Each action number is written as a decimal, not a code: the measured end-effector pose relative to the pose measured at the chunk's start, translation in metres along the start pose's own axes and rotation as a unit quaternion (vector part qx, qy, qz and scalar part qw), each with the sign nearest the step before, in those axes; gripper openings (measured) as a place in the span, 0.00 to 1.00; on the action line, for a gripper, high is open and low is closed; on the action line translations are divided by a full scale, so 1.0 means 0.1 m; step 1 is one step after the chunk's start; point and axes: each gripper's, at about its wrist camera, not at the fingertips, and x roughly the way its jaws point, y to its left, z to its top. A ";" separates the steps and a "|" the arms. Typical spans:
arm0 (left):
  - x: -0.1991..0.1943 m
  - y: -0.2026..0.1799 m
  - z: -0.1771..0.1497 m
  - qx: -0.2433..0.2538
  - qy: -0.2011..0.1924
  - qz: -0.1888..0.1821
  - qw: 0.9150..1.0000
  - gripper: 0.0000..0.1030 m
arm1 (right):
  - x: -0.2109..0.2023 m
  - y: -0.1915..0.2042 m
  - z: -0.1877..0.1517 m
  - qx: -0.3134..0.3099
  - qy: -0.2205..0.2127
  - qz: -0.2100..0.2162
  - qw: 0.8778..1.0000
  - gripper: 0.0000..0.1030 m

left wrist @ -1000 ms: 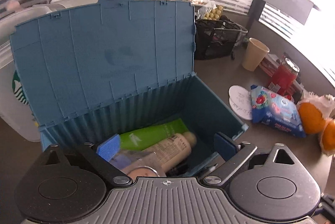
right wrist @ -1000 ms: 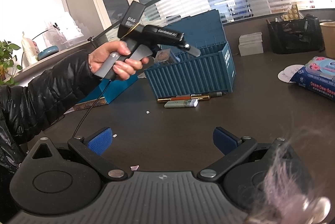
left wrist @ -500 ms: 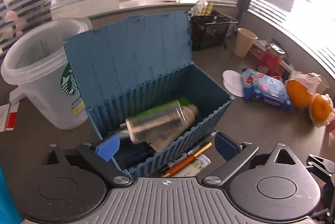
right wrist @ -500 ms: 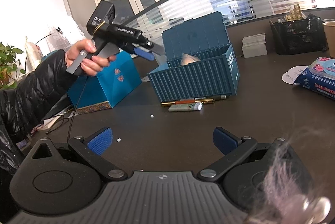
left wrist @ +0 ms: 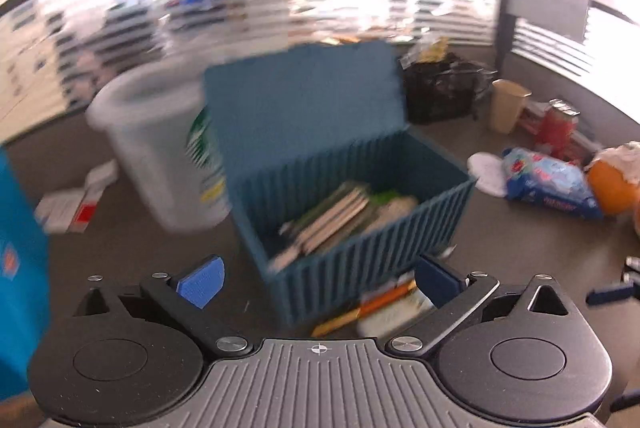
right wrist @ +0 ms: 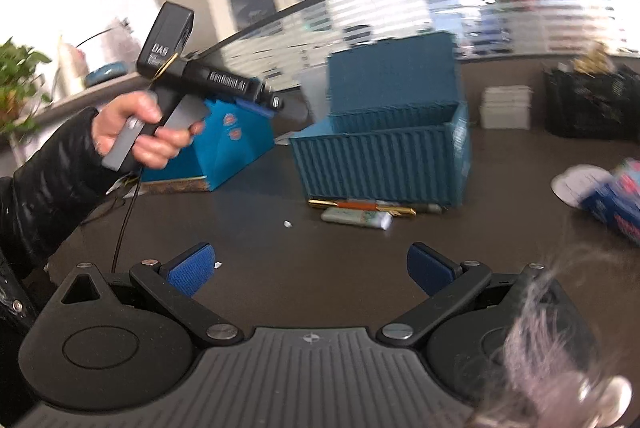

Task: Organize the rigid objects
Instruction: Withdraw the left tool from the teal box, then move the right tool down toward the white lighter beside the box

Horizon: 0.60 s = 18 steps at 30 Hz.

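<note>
A blue container-style box (left wrist: 352, 196) stands on the dark table with its lid up; it also shows in the right wrist view (right wrist: 384, 156). Blurred items lie inside it (left wrist: 340, 216): a green tube and bottles. Pens and a small tube (right wrist: 360, 214) lie on the table along its front, also in the left wrist view (left wrist: 376, 308). My left gripper (left wrist: 316, 280) is open and empty, held above and short of the box; the right wrist view shows it in a hand (right wrist: 276, 106). My right gripper (right wrist: 312, 268) is open and empty, low over the table.
A white Starbucks tub (left wrist: 160, 148) stands left of the box, a bright blue box (right wrist: 224, 144) further left. A wipes pack (left wrist: 548, 184), oranges (left wrist: 612, 184), paper cup (left wrist: 508, 104), red jar (left wrist: 560, 124) and black mesh basket (left wrist: 444, 92) lie to the right.
My left gripper has pulled up and back from inside the box, leaving a metal bottle in it. My right gripper has stayed low and turned slightly.
</note>
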 end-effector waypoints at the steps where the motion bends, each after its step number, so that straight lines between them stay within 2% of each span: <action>1: -0.02 0.01 -0.07 -0.011 0.004 0.007 1.000 1.00 | 0.07 -0.01 0.04 -0.012 0.005 0.010 1.000 1.00; 5: -0.04 0.13 -0.34 -0.079 0.020 0.037 0.996 1.00 | 0.40 -0.05 0.18 -0.053 0.032 0.039 0.997 1.00; 10: -0.02 0.32 -0.63 -0.175 0.035 0.077 0.981 1.00 | 0.87 -0.13 0.37 -0.085 0.087 0.073 0.990 0.98; 14: 0.01 0.32 -0.79 -0.197 0.045 0.087 0.976 1.00 | 1.21 -0.13 0.48 -0.124 0.141 0.079 0.979 0.95; 18: 0.00 0.36 -0.92 -0.207 0.051 0.101 0.972 1.00 | 1.47 -0.25 0.55 -0.127 0.177 0.083 0.972 0.93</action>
